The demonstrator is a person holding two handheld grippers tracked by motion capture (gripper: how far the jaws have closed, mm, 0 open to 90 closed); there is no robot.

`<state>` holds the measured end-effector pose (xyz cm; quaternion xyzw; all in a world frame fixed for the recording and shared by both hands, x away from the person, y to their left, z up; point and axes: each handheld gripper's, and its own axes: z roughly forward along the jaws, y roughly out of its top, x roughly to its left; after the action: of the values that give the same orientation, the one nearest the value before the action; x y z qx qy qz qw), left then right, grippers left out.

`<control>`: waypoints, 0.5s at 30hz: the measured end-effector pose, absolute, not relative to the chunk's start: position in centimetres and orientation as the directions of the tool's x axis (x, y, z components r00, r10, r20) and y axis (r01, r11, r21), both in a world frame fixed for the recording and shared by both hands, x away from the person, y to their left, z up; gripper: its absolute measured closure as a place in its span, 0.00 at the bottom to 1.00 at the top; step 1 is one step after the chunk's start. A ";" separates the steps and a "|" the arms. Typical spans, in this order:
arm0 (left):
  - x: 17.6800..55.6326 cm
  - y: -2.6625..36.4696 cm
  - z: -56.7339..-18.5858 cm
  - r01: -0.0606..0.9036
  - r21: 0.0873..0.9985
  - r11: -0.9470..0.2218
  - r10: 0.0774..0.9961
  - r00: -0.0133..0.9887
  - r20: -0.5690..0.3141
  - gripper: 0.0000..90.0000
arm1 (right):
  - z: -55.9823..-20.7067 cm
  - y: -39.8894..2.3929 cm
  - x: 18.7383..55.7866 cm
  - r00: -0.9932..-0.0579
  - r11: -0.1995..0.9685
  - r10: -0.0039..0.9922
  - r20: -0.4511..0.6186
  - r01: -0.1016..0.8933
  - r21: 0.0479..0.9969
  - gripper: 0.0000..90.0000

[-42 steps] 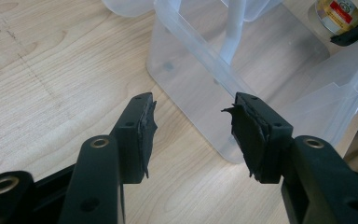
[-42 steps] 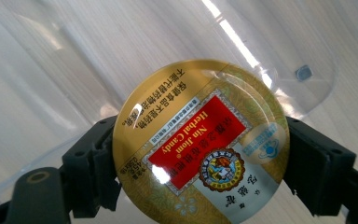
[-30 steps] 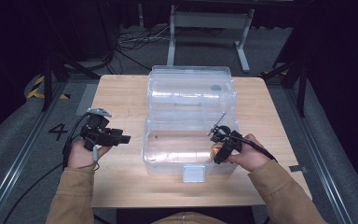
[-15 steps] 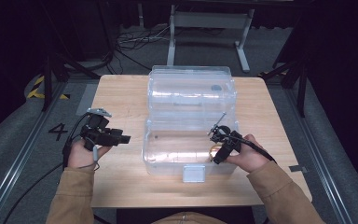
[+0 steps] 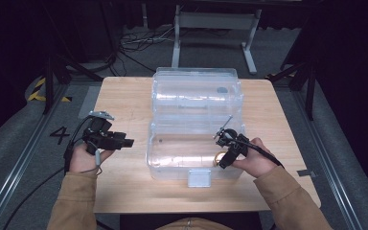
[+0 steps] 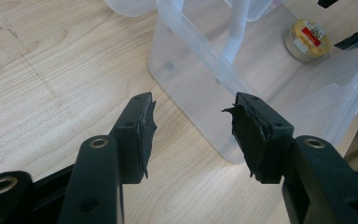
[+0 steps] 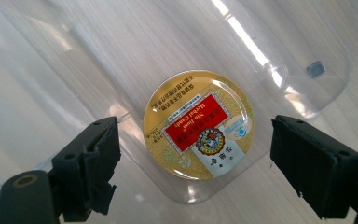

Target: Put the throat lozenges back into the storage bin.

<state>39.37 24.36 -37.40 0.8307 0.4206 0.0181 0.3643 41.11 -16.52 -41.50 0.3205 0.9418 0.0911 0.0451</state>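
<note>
Your right gripper (image 7: pixel 193 163) hangs over a round candy tin (image 7: pixel 198 124) with its fingers (image 7: pixel 89 164) spread wide apart, one on each side of the tin and neither touching it. The tin is flat and circular, with a shiny gold lid. A red rectangular label with pale lettering crosses the middle of the lid, a small round emblem sits just beside that label, and a pale panel with dark characters lies next to the emblem. Fine print fills the gold area on the other side of the label. The tin lies flat on the floor of a clear plastic box (image 5: pixel 172 158), near the box's right end as you face it.

In the high view the tin (image 5: pixel 217 158) shows as a small gold spot just beside your right gripper (image 5: pixel 226 154), inside the near half of the box. The box stands in the middle of a light wooden worktop (image 5: pixel 124 103), with its clear lid (image 5: pixel 196 91) laid open behind it, away from you.

Your left gripper (image 5: pixel 124 142) is held over the bare worktop to the left of the box, apart from it. Its fingers (image 6: pixel 137 133) are also open, with nothing between them. Past them you see the box's near corner (image 6: pixel 200 93) and, farther off, the tin (image 6: pixel 306 39) inside.
</note>
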 end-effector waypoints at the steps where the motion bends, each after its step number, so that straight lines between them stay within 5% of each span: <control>1: 39.4 24.4 -37.4 0.685 0.621 -0.380 0.712 0.646 -0.277 0.54 | -41.5 -16.5 41.1 -0.790 0.778 0.612 -0.027 0.596 0.202 0.18; 15: 39.8 23.9 -37.2 0.676 0.630 -0.382 0.694 0.660 -0.288 0.54 | -39.7 -18.1 40.5 -0.772 0.730 0.635 0.002 0.601 0.325 0.25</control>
<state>39.77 23.86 -37.25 0.8311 0.4121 0.0119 0.3733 40.47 -18.09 -39.74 0.3330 0.9284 0.1556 0.0546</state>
